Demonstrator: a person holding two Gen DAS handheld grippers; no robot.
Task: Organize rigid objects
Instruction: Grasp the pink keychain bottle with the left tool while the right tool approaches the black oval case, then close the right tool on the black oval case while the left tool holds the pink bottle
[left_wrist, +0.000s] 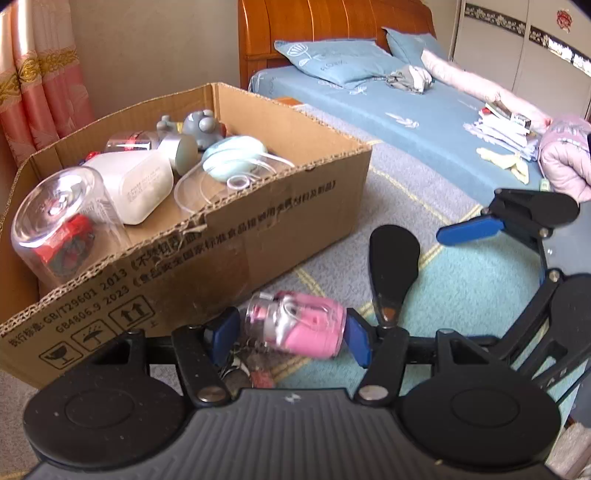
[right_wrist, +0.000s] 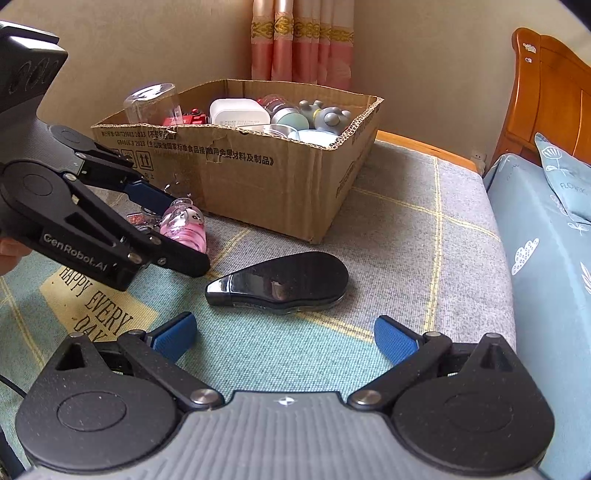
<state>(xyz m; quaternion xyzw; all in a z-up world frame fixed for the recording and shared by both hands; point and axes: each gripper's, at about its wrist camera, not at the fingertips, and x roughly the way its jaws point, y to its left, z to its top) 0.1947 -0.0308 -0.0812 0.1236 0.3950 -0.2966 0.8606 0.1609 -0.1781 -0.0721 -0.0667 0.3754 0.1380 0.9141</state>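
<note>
Gripping the pink keychain bottle (left_wrist: 295, 328) is the step in hand: the left gripper (left_wrist: 291, 338) has its jaws drawn in on either side of the small bottle, both blue pads against its ends, though whether it is already lifted off the rug (right_wrist: 388, 229) or merely pinched there I cannot tell. A cluster of keys and charms (left_wrist: 245, 369) hangs just beneath the jaws, joined to it by the look of things. The cardboard box (left_wrist: 221, 243) stands ahead and to the left of these jaws, already holding a clear glass (left_wrist: 62, 218), a white case (left_wrist: 142, 184), grey figurines (left_wrist: 201, 127) and other pieces.

The right gripper (right_wrist: 286, 334) hovers with jaws spread wide and nothing between them; the black teardrop-shaped case (right_wrist: 280, 282) lies on the rug just ahead of its pads, still outside the box.

Next, I judge, the left must raise the bottle clear of the near wall, carry it over and release it in a free spot, minding the dangling keys. The right could then close on the black case across its narrower width.
</note>
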